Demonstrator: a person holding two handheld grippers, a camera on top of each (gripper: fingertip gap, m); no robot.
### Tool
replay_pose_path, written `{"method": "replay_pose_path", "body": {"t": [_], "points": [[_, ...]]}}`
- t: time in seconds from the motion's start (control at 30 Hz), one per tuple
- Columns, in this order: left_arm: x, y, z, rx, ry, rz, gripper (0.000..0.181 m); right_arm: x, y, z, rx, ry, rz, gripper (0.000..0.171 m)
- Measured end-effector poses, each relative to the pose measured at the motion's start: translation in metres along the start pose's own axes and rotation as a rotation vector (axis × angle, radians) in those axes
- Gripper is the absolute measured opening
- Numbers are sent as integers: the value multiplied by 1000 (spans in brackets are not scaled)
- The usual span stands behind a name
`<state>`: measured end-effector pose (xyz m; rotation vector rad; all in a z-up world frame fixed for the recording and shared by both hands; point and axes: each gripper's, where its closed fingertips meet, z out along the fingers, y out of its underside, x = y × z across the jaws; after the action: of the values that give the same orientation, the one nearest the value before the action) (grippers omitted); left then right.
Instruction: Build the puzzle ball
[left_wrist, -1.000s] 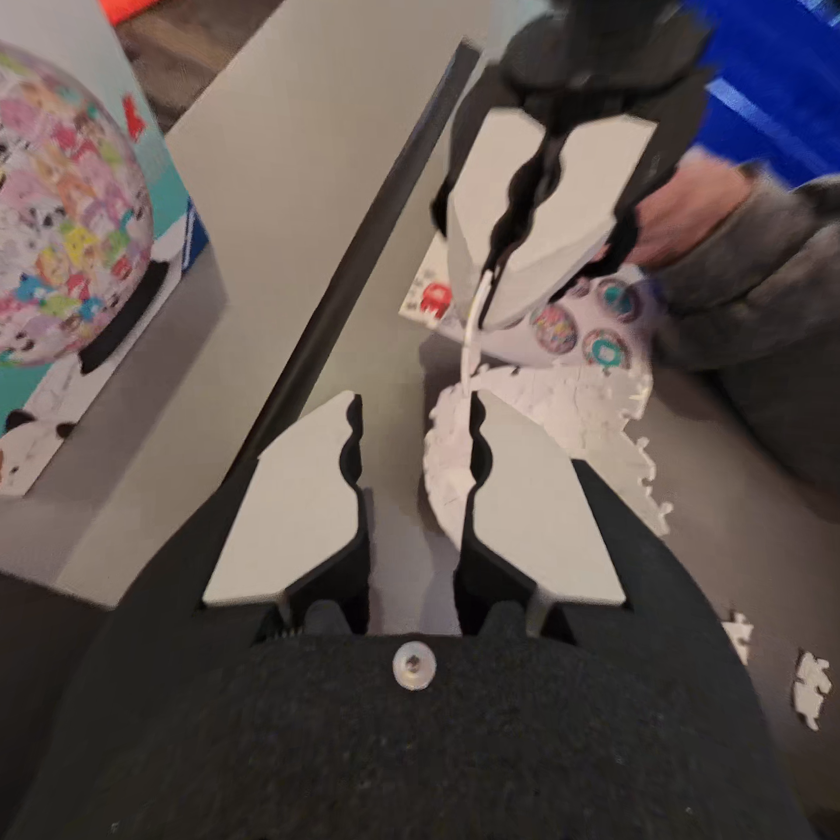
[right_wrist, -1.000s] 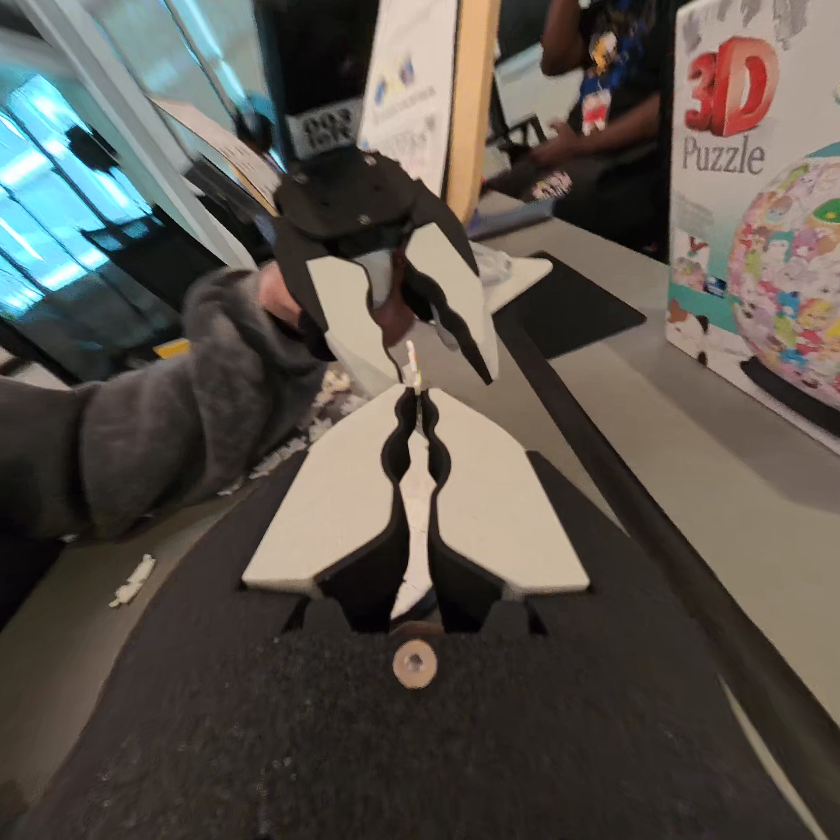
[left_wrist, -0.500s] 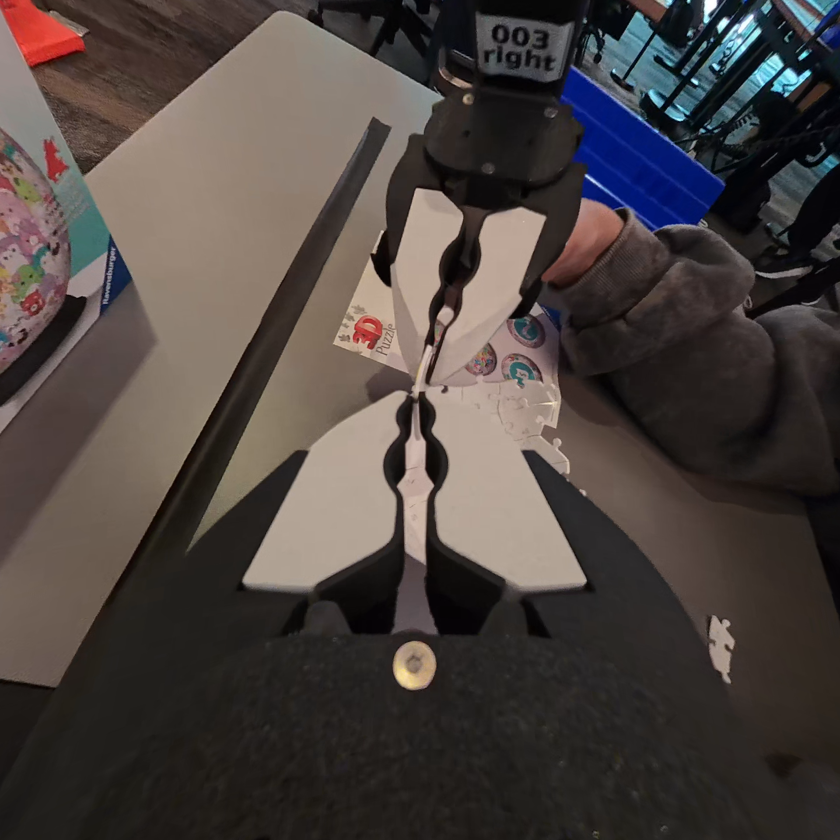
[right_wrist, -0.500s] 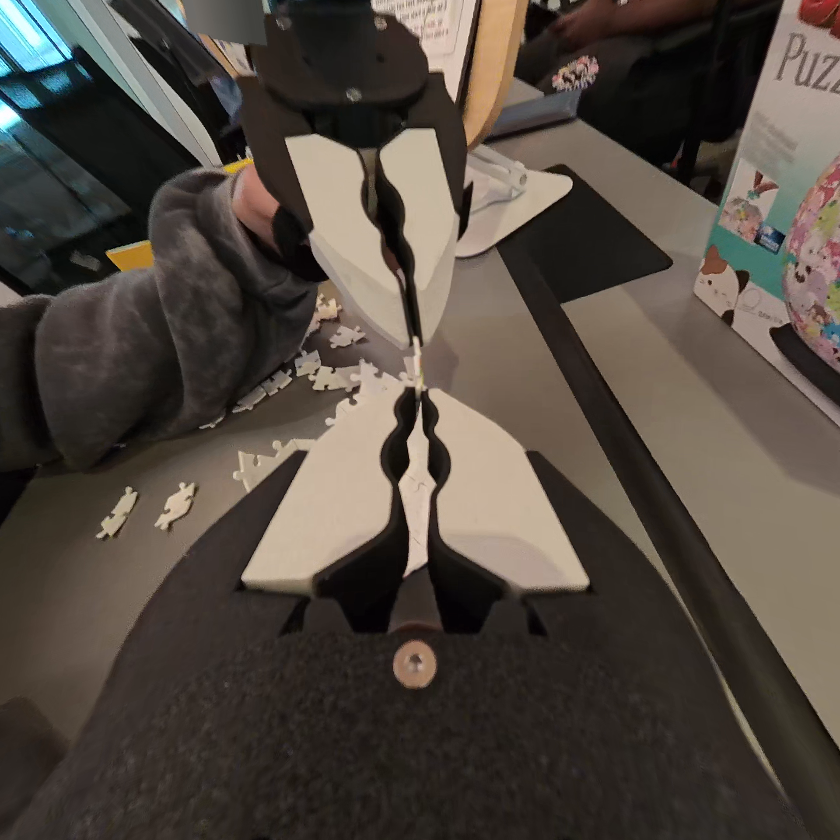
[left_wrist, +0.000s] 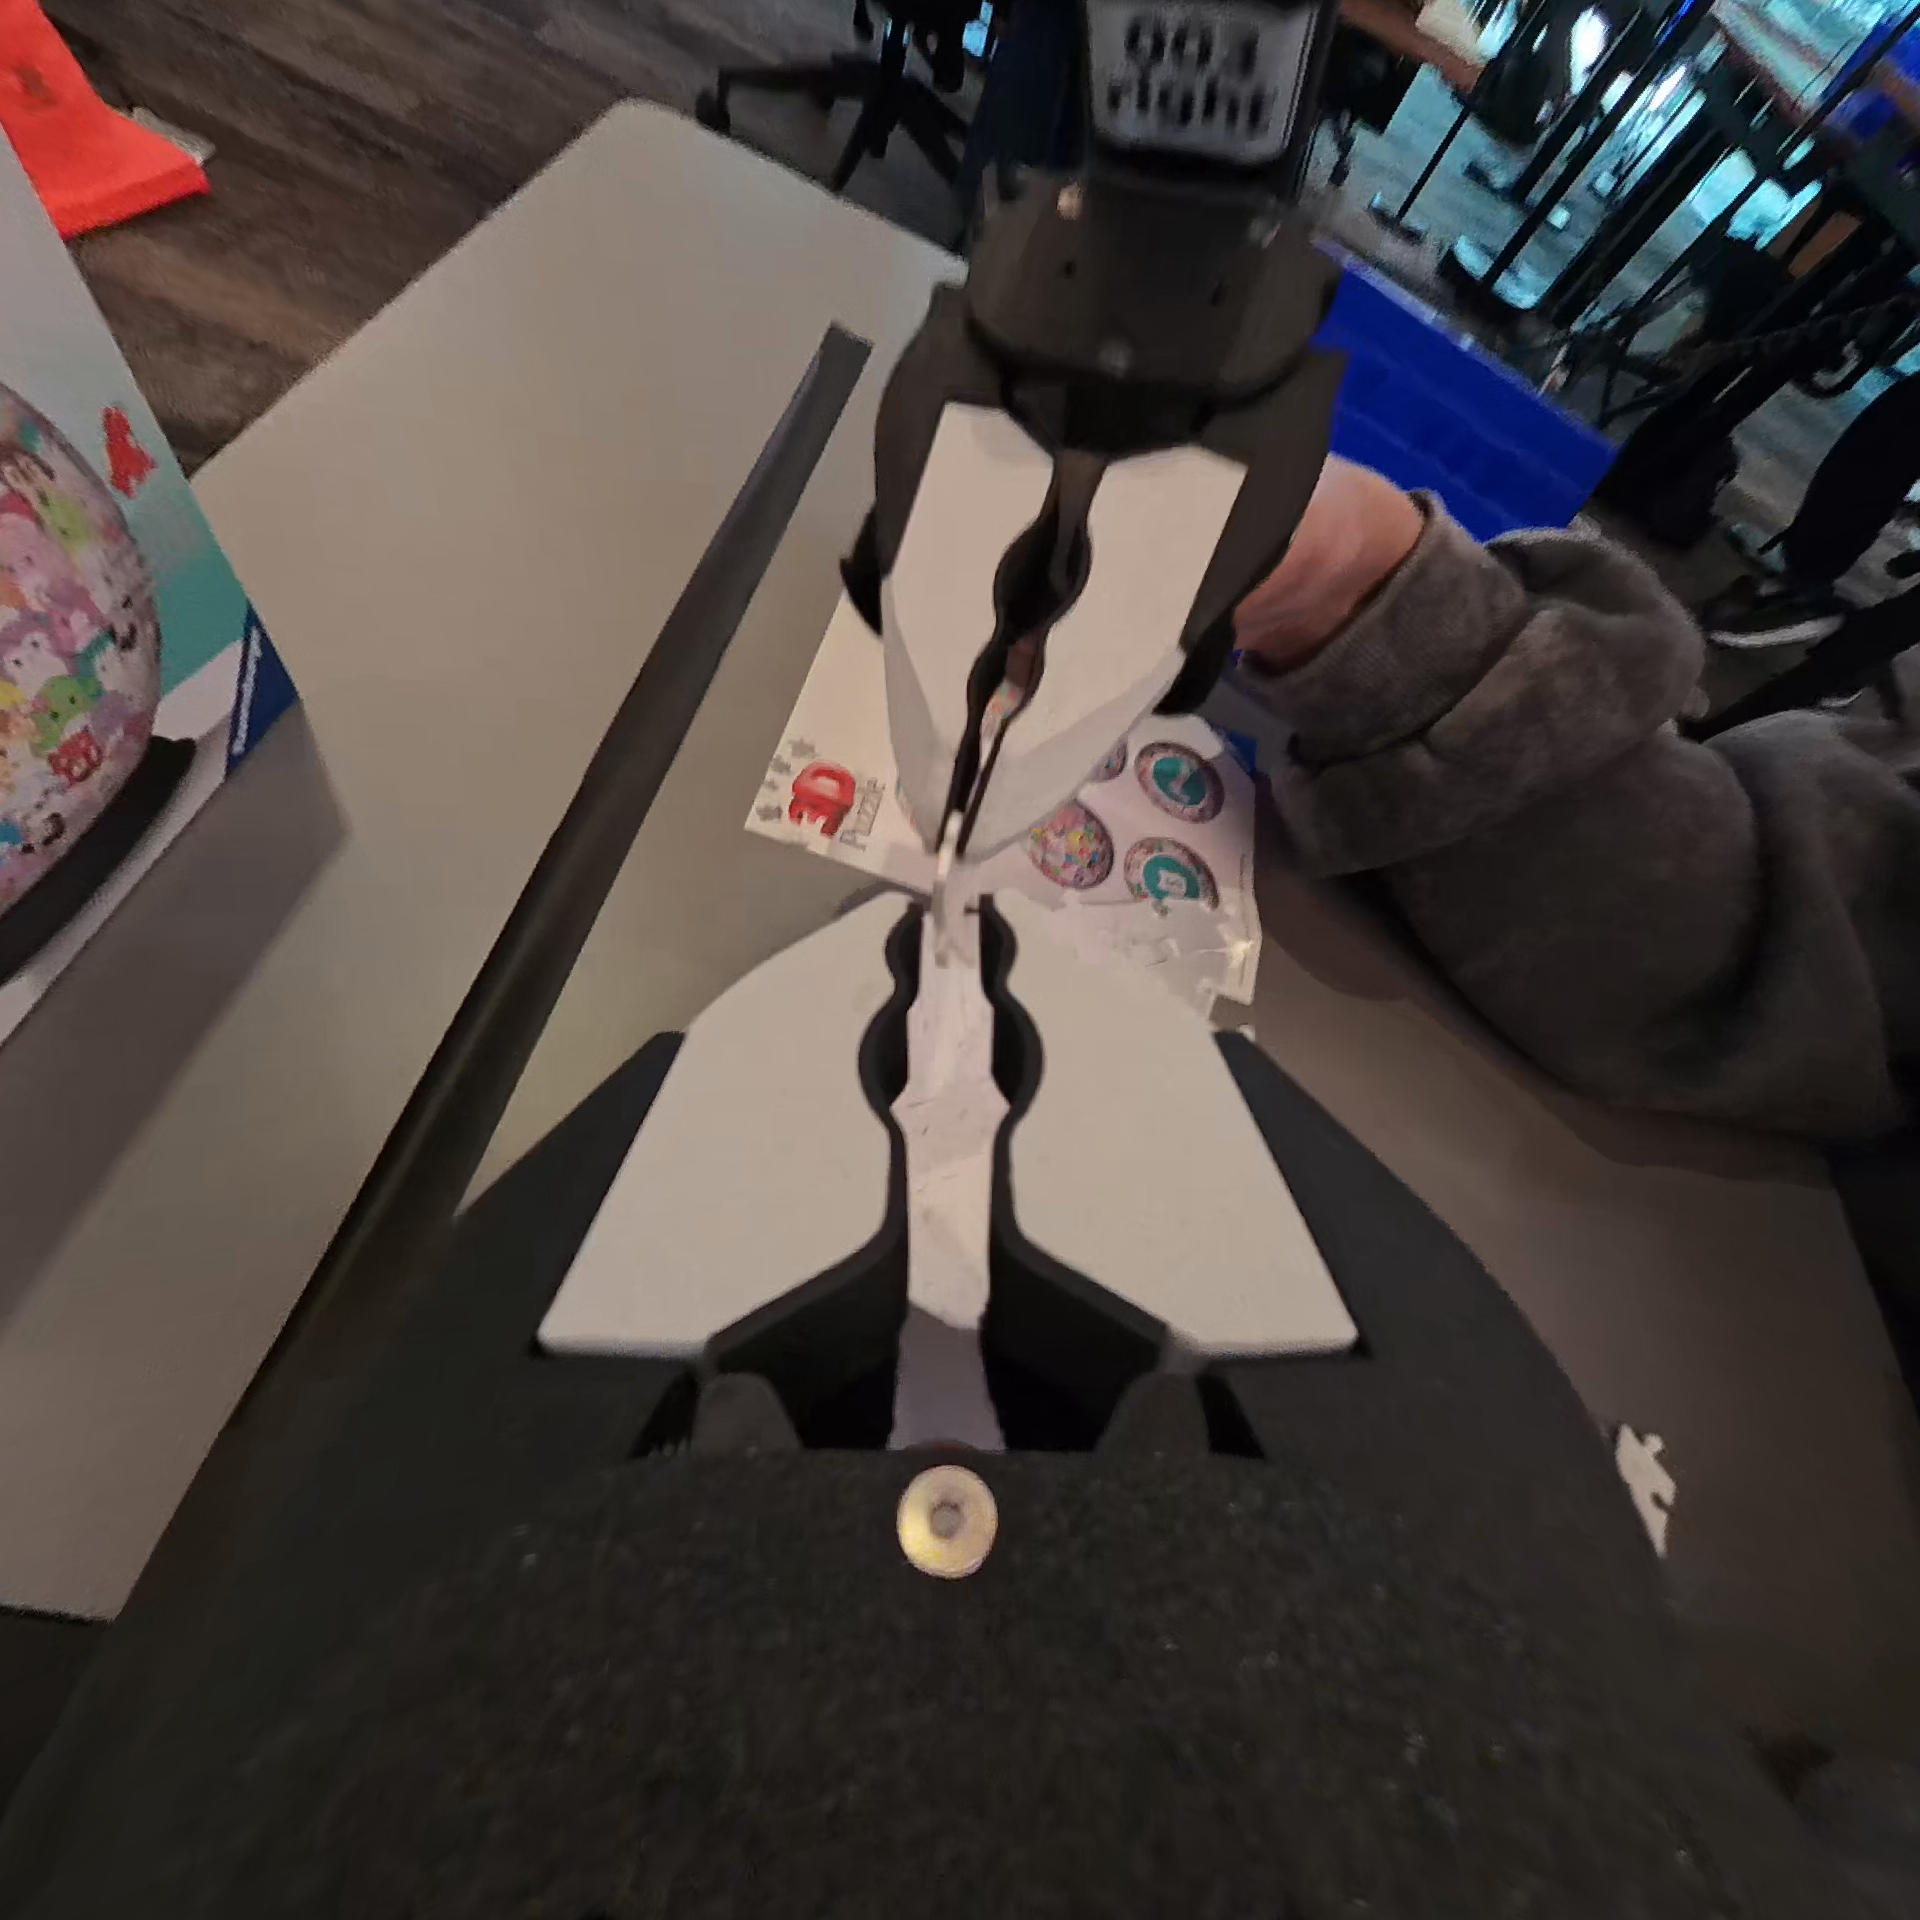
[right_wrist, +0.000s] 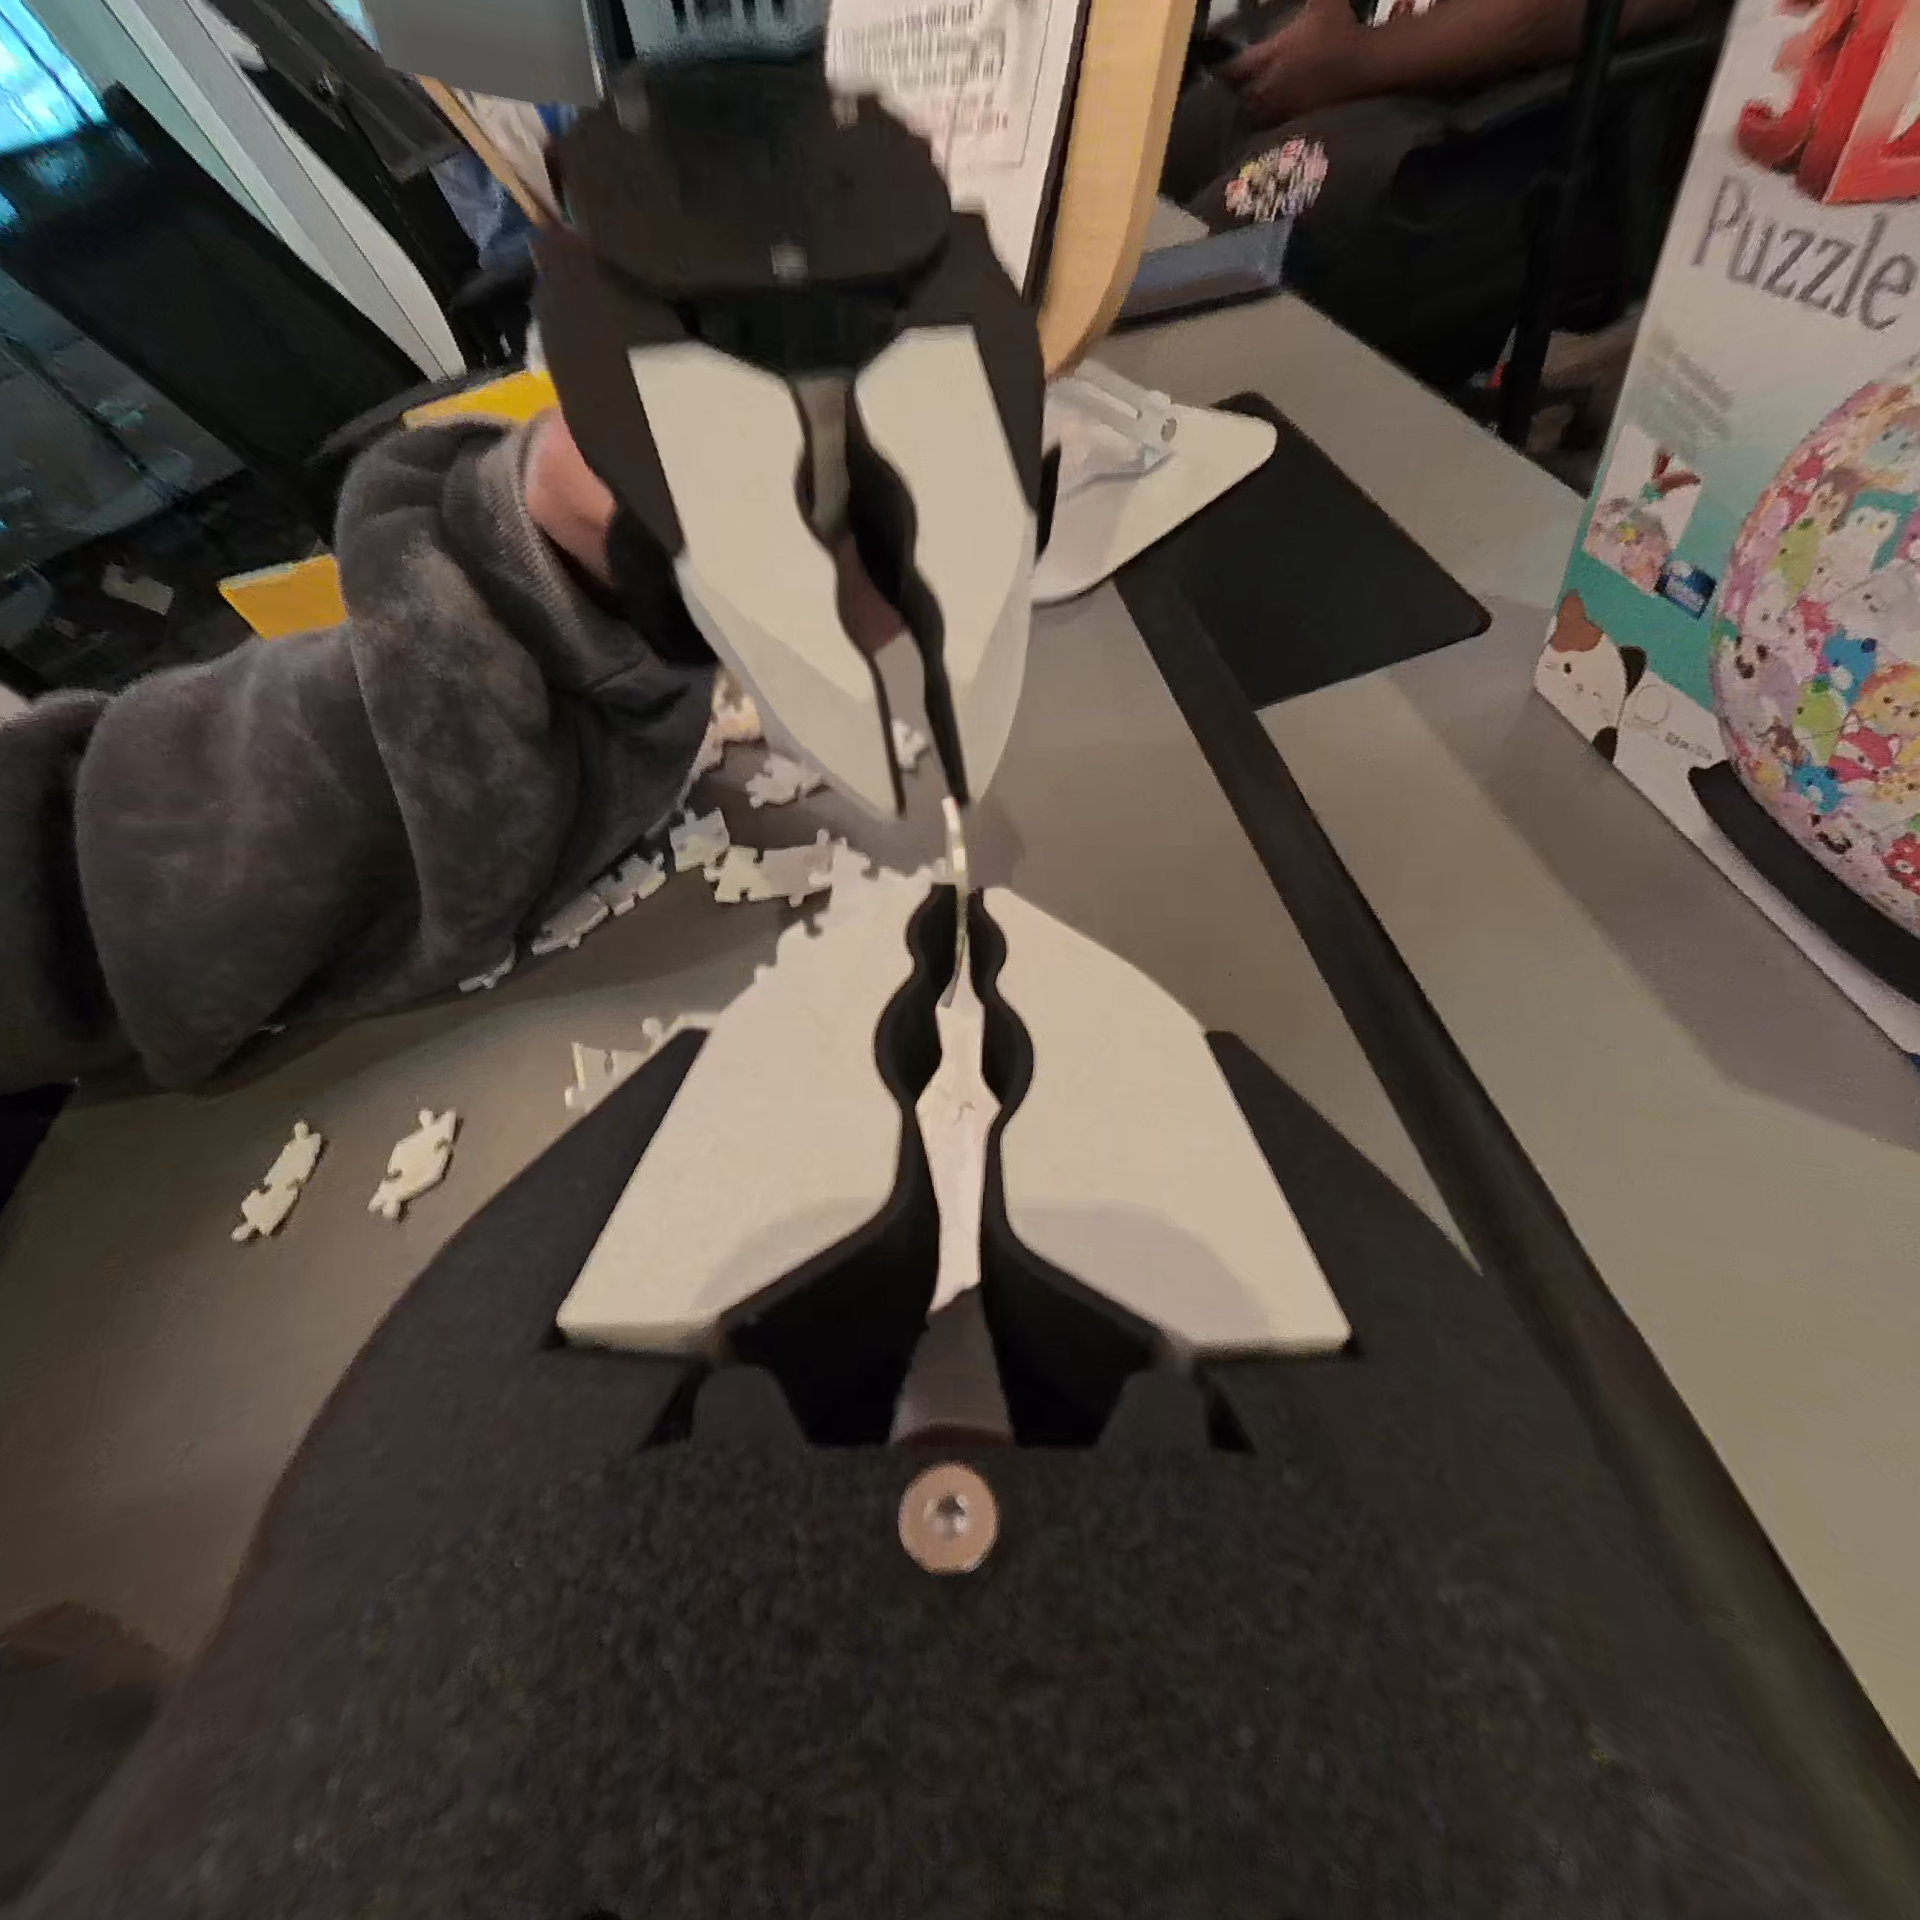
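Note:
My two grippers face each other tip to tip above the grey table. My right gripper (right_wrist: 961, 914) is shut on a small white puzzle piece (right_wrist: 954, 842) held edge-on, which sticks out towards my left gripper (right_wrist: 928, 800). The left one's fingertips stand a narrow gap apart, one tip touching the piece. In the left wrist view my left gripper (left_wrist: 951, 920) is at the bottom, the right gripper (left_wrist: 961, 831) above, and the piece (left_wrist: 945, 883) between them. A white assembled puzzle section (right_wrist: 800, 940) lies on the table below and also shows in the left wrist view (left_wrist: 1143, 935).
Loose white pieces (right_wrist: 416, 1174) lie scattered on the table, with a pile (right_wrist: 727, 862) near the grey sleeve (right_wrist: 312, 779). The puzzle box (right_wrist: 1766, 520) stands beyond a black strip (right_wrist: 1299, 883). A printed leaflet (left_wrist: 1164, 821) lies under the grippers. A white stand (right_wrist: 1143, 468) is behind. Both grippers' tips are close together, under 4 cm apart.
My left gripper was open a second ago, then shut tip to tip against the right gripper's piece. Now its fingertips have parted slightly. The right gripper stays shut on the piece.

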<state>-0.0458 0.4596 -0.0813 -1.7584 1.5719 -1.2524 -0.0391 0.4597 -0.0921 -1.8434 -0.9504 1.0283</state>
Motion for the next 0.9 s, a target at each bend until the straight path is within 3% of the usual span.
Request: {"method": "replay_pose_path", "body": {"t": [0.23, 0.4, 0.57, 0.77, 0.83, 0.9], "points": [[5, 12, 8, -96, -10, 47, 2, -10, -3, 7, -43, -6, -45, 3], [-2, 7, 3, -50, -16, 18, 2, -2, -10, 2, 19, 27, -16, 11], [-2, -1, -4, 64, 60, -18, 2, -3, -7, 4, 20, 4, -20, 8], [-9, 10, 5, 34, 48, -27, 2, 4, 3, 6, -16, 14, -6, 3], [-13, 16, 7, -1, 20, -25, 4, 9, 7, 5, -13, 33, -2, 2], [-18, 23, 7, -46, -2, -51, 19, 15, 18, 5, -57, 55, 1, 2]]}}
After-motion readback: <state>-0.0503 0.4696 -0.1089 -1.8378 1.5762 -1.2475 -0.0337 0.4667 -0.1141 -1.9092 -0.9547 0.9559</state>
